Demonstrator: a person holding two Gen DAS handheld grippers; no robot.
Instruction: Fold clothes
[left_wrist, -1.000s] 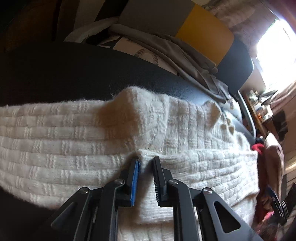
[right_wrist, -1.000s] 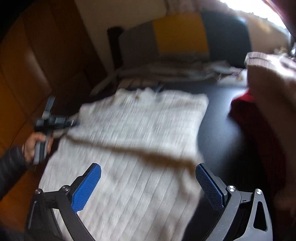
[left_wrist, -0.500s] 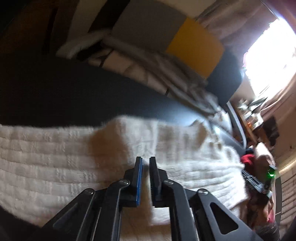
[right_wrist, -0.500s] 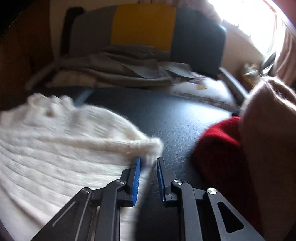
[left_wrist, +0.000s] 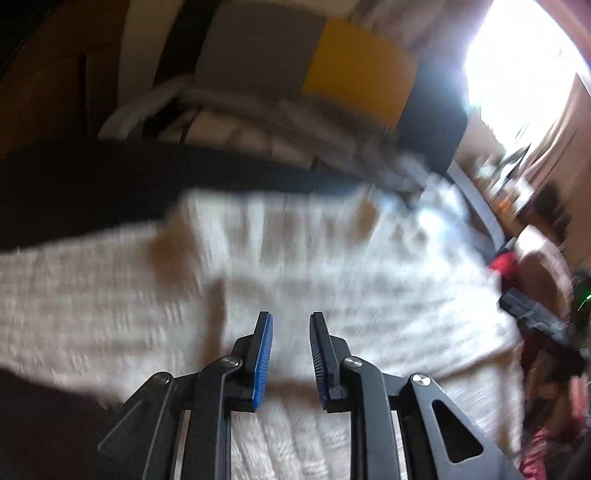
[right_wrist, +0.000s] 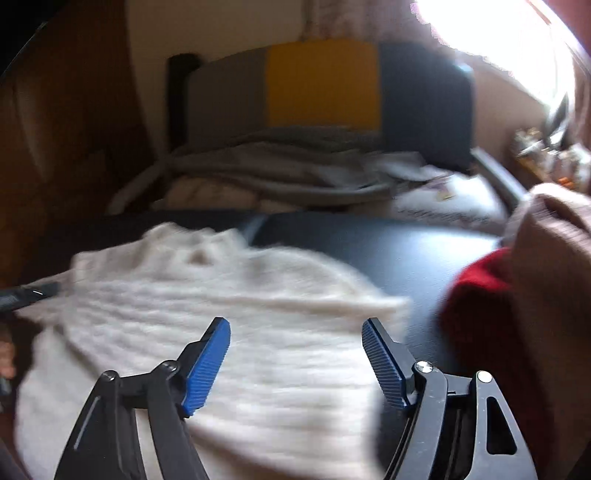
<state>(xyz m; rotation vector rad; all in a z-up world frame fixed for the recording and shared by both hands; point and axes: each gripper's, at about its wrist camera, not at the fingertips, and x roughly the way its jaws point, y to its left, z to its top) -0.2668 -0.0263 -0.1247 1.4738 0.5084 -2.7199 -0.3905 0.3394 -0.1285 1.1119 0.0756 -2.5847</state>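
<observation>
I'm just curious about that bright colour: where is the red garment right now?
The red garment lies on the dark table at the right of the right wrist view, beside the white sweater and against a beige garment.

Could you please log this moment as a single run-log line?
step: fold white sweater | left tool: open, nothing held | right tool: open wide | sweater: on black table | red garment: right

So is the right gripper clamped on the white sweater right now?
No, the right gripper is open, jaws wide apart over the white sweater.
</observation>
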